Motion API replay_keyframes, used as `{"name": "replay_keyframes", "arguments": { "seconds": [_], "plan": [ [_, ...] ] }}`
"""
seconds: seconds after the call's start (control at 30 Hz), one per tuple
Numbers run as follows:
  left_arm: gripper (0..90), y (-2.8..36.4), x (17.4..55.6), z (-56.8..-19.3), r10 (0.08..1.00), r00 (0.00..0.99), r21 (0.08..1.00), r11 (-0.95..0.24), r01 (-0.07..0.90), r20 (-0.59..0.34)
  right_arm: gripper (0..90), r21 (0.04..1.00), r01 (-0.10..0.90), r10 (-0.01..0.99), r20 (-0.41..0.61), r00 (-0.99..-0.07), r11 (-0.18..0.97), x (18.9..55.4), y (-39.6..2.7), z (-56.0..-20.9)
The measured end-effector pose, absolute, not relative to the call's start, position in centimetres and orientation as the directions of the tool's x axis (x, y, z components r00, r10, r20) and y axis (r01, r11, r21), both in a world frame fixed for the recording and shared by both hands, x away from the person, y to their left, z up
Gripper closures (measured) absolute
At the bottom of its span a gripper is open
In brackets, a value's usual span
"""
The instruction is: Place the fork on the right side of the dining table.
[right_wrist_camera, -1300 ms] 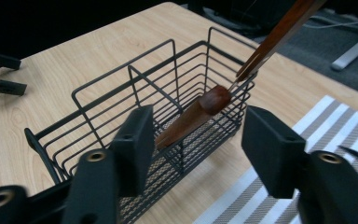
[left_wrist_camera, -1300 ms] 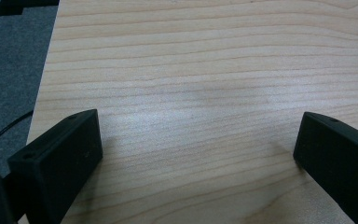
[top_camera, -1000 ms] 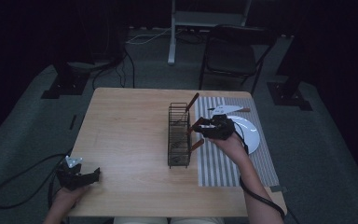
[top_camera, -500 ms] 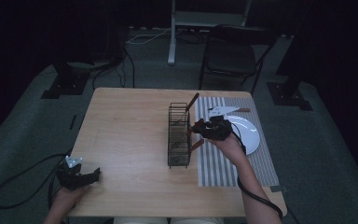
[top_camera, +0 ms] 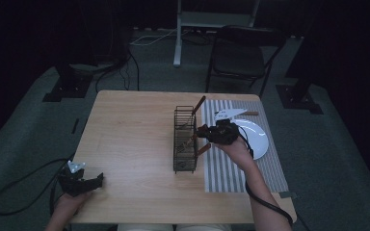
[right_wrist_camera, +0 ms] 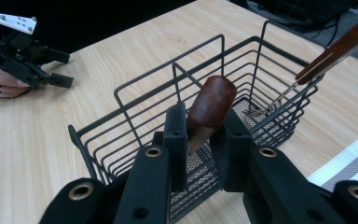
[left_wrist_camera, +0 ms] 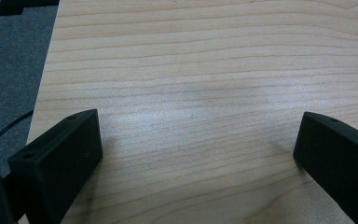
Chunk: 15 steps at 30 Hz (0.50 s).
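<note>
Inspection starts with the high view. A light wooden table (top_camera: 135, 139) fills the middle of the frame. A black wire caddy (top_camera: 185, 139) stands right of centre, at the left edge of a grey striped placemat (top_camera: 243, 168) that carries a round white plate (top_camera: 256, 137). The right gripper (top_camera: 203, 136) sits just right of the caddy, between it and the plate. Its jaws have just been closing, and a brown wooden utensil handle (top_camera: 203, 149) slants between them. A second wooden-handled utensil (top_camera: 198, 103) leans out of the caddy's far end. At the lower left of the frame the left gripper (top_camera: 96, 181) rests near the table edge, well apart from the work.

Left gripper view: two black jaws stand wide apart at the bottom corners with bare wood grain (left_wrist_camera: 200, 93) between them. This tool is released and holds nothing.

Right gripper view: the jaws are clenched on the utensil handle (right_wrist_camera: 210, 109) at frame centre. Its rounded end points up and away over the near compartment of the caddy (right_wrist_camera: 168, 102). The second utensil (right_wrist_camera: 340, 44) leans in from the upper right, its metal end resting in the far compartment.

Judgement: the handle is gripped low and tilted. The step would go best with the grip kept firm and any lift made straight up. That should keep the working end off the divider wires and the caddy from dragging.
</note>
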<state>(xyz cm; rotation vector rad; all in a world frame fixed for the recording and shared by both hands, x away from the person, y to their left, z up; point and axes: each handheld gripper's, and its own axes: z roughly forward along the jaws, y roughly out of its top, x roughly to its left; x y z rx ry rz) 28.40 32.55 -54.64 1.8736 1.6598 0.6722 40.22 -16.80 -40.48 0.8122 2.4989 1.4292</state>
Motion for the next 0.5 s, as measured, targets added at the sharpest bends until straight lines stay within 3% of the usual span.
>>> {"name": "replay_keyframes", "arguments": {
  "seconds": [0.1,0.13,0.5],
  "plan": [
    [1.4,32.6,28.4,-54.6,0.993,0.117,0.686,-0.094,0.722,0.013,77.3,0.841,0.363,0.529,0.111,-0.841,0.401,39.9,-16.7,-40.0],
    [1.4,32.6,28.4,-54.6,0.993,0.116,0.686,-0.093,0.722,0.013,81.1,0.843,0.356,0.531,0.101,-0.841,0.404,39.8,-16.7,-39.8],
    [1.4,32.6,28.4,-54.6,0.993,0.117,0.686,-0.094,0.721,0.013,81.2,0.867,0.313,0.534,0.065,-0.843,0.388,38.7,-16.9,-37.7]
  ]
}}
